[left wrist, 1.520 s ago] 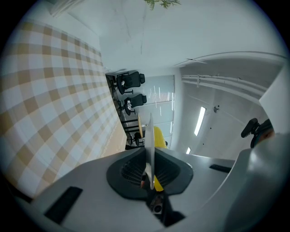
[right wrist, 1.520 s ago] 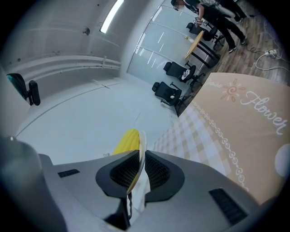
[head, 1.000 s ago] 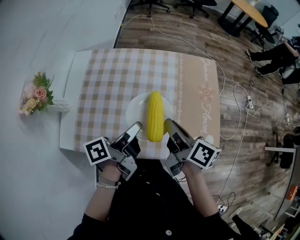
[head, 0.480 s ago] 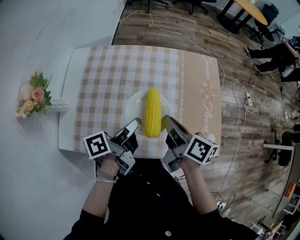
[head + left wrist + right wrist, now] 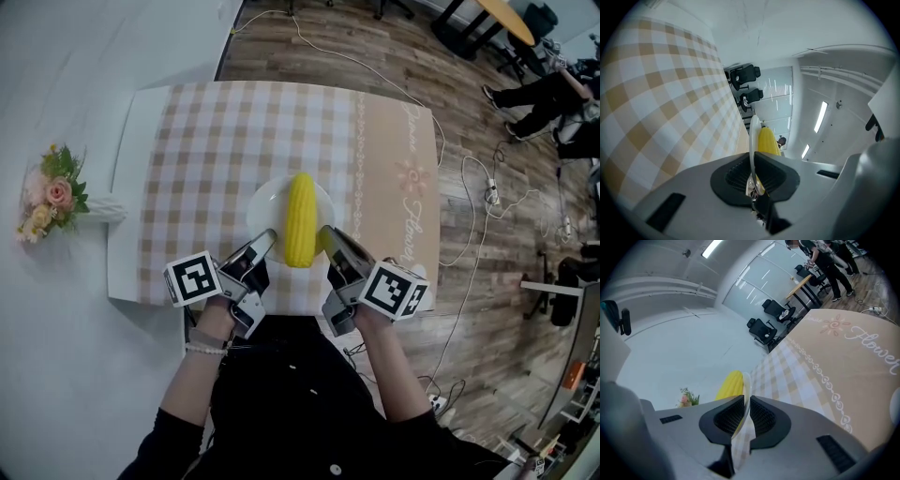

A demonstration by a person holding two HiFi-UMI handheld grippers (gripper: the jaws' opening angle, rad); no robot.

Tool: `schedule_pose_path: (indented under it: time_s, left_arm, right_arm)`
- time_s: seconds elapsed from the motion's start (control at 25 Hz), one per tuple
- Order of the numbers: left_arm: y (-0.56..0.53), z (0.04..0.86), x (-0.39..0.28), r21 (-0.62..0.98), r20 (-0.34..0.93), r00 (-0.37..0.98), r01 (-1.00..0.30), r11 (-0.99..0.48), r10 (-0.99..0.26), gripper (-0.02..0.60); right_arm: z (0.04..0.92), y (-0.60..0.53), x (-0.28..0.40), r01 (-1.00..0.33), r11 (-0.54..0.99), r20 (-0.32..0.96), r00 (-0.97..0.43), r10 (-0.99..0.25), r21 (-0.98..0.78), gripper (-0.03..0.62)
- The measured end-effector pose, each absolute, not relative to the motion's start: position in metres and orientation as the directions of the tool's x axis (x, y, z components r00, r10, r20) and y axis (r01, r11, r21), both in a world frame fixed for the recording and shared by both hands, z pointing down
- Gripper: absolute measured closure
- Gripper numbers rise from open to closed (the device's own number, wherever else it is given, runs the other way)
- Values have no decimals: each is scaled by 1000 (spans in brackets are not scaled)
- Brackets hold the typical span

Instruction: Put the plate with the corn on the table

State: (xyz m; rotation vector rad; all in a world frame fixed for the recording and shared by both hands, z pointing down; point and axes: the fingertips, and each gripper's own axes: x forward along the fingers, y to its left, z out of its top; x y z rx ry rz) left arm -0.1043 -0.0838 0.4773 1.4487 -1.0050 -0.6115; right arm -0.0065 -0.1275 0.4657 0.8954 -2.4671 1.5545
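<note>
Now the left tool (image 5: 264, 238) has its dark ribbed jaws closed on the near-left rim of a round white plate (image 5: 265, 199). The right tool (image 5: 327, 234) is clamped the same way on the near-right rim, and each gripper view shows the thin edge pinched between the pads. A yellow corn cob (image 5: 300, 219) lies lengthwise on the plate, between the two tools and pointing away from them. Beneath them spreads the white worktop (image 5: 127, 234) under a beige-and-white checked cloth (image 5: 234, 131); whether the plate touches it I cannot tell. A small bunch of pink and cream flowers (image 5: 49, 193) sits well apart, beyond the left tool's outer side.
</note>
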Motion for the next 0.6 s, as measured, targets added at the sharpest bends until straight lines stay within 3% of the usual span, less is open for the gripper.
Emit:
schedule_pose_path:
  time_s: [0.6]
  left_arm:
    - [-99, 525, -101, 946, 281, 486, -285, 154, -828, 548]
  right_arm:
    - [515, -140, -4, -559, 274, 443, -810, -384, -783, 525]
